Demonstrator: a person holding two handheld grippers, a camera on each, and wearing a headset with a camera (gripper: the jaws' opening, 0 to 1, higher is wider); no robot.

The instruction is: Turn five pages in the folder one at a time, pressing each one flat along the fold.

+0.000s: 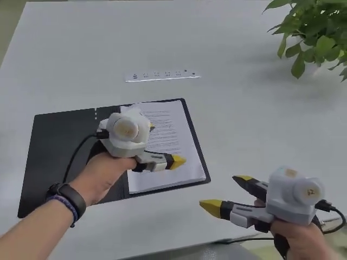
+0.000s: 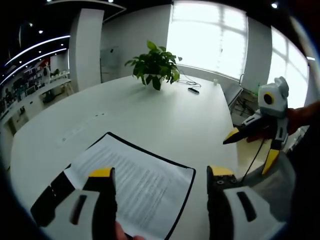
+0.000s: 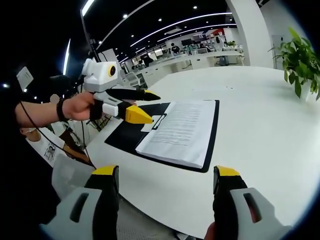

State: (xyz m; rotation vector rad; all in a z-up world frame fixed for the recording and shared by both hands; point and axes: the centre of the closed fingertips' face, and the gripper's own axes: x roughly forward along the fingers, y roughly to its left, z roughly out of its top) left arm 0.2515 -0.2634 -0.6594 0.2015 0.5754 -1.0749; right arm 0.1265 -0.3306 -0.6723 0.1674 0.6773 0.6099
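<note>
Hovering with left gripper (image 1: 173, 161), jaws spread, over pages (image 1: 169, 135) on the 3 o'clock half of the folder (image 1: 59, 146), with right gripper (image 1: 226, 192) spread too, at 4 o'clock off it. Could pinch several pages at once if biting deep.
</note>
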